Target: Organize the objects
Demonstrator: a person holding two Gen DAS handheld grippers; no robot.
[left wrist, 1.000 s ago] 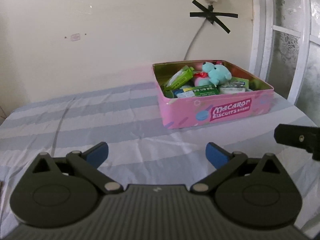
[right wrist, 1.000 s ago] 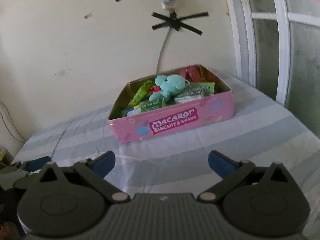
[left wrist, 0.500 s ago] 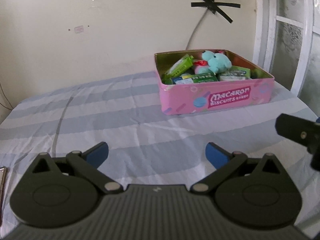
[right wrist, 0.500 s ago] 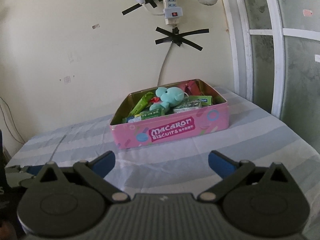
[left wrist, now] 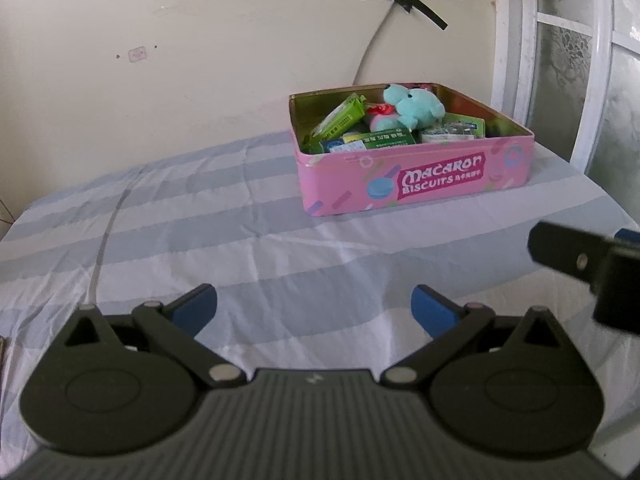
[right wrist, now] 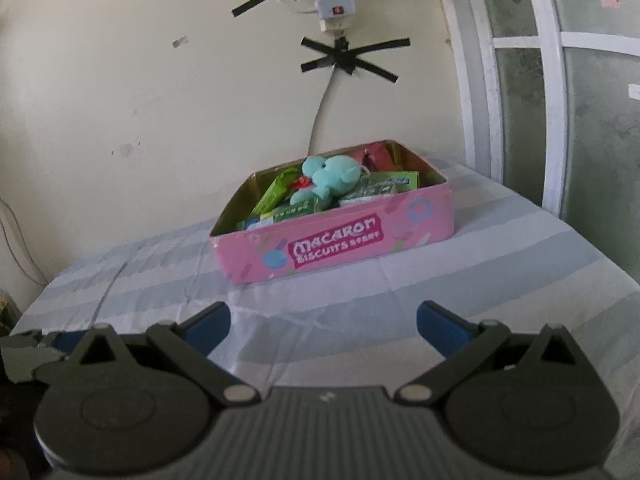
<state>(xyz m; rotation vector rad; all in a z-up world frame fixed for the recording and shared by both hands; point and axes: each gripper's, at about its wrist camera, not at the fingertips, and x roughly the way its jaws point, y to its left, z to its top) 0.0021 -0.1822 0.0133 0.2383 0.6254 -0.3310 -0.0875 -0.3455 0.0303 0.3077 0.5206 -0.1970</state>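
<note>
A pink "Macaron Biscuits" tin (left wrist: 416, 178) stands open on the striped cloth (left wrist: 200, 240), near the wall. It holds a teal plush toy (left wrist: 412, 110), a green packet (left wrist: 340, 120) and several small green boxes. The tin also shows in the right wrist view (right wrist: 336, 244), with the plush toy (right wrist: 330, 178) on top. My left gripper (left wrist: 316, 306) is open and empty, well in front of the tin. My right gripper (right wrist: 324, 322) is open and empty, also short of the tin. Part of the right gripper (left wrist: 584, 260) shows at the left wrist view's right edge.
A cream wall with a taped cable (right wrist: 348, 56) and a power strip (right wrist: 334, 4) stands behind the tin. A white window frame (right wrist: 476, 64) is at the right. The table's right edge (left wrist: 616, 216) lies close beside the tin.
Both grippers have pulled back and away from the tin, which looks smaller and farther now. Both stay open and empty. The tin has not moved.
</note>
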